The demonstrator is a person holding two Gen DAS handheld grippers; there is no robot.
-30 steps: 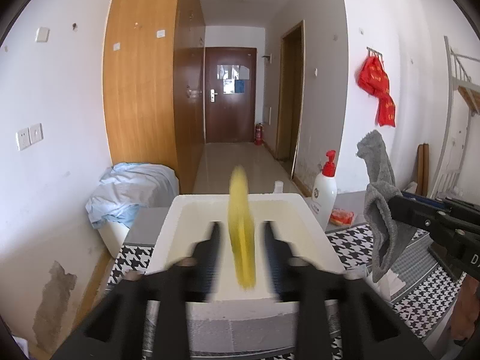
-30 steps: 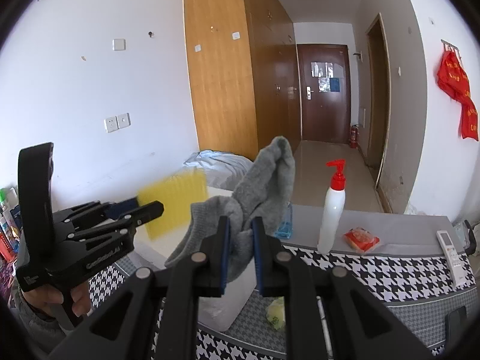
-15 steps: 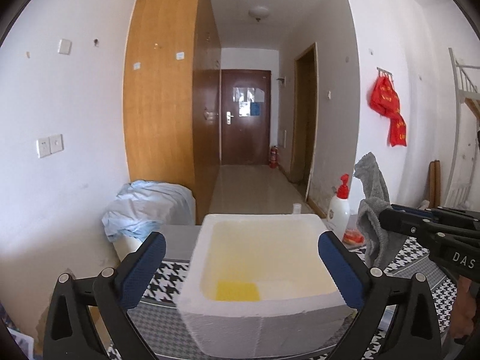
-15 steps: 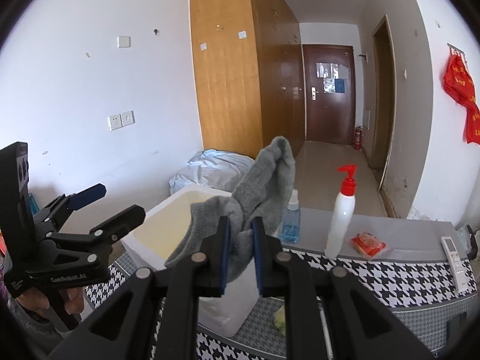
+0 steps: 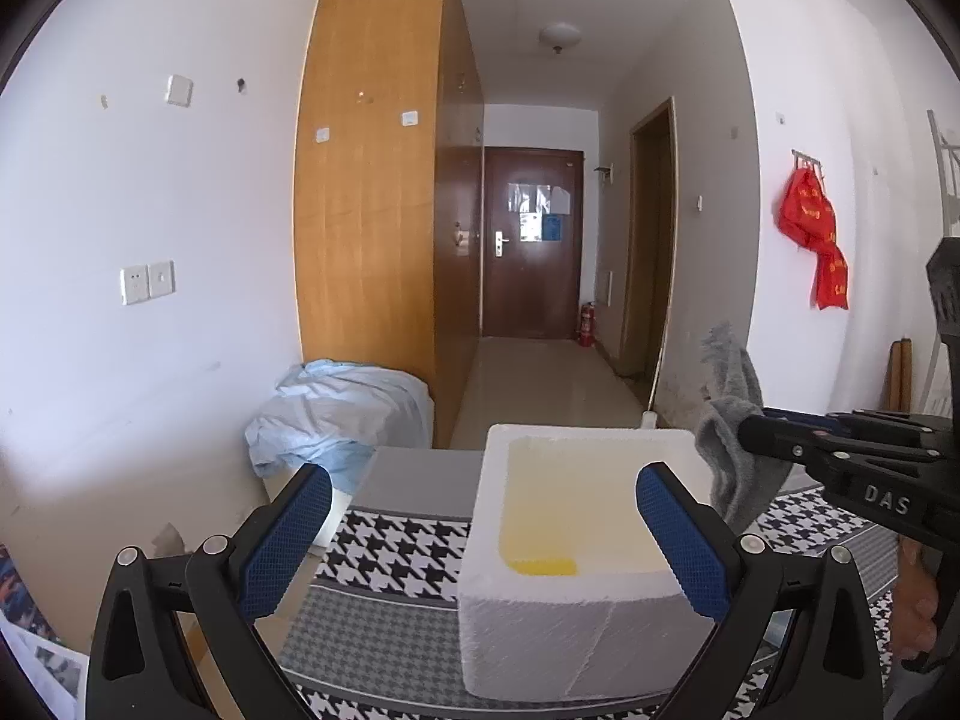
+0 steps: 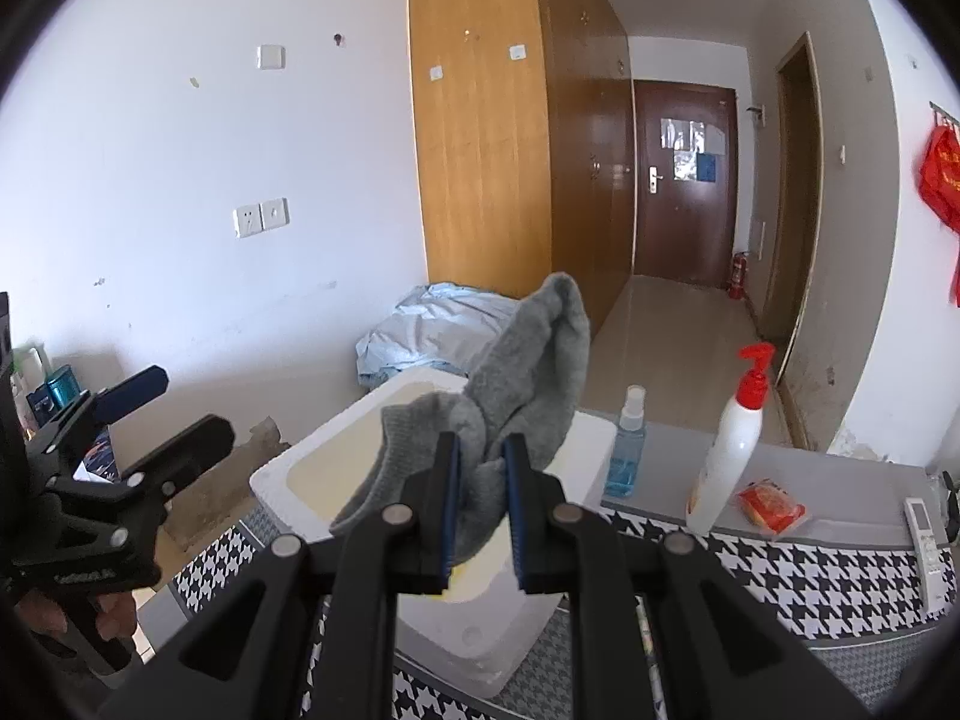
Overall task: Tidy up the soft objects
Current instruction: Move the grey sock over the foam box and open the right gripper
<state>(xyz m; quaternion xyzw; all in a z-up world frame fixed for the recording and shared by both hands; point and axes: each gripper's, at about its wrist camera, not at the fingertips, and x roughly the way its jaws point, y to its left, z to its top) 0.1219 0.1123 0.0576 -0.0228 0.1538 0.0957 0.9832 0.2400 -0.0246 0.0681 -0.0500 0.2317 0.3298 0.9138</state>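
Now that my left tongs [image 5: 483, 531] have sprung wide and dropped the yellow sponge [image 5: 541, 566] into the foam box [image 5: 540, 630], my right tongs [image 6: 483, 507], clenched on the grey sock [image 6: 528, 360] above it, go next.

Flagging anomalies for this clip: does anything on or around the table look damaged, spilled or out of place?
Nothing spilled or toppled. The only damage is a patch of missing plaster low on the wall behind the white foam box. The right gripper holds the grey sock, and the yellow item lies inside the box.
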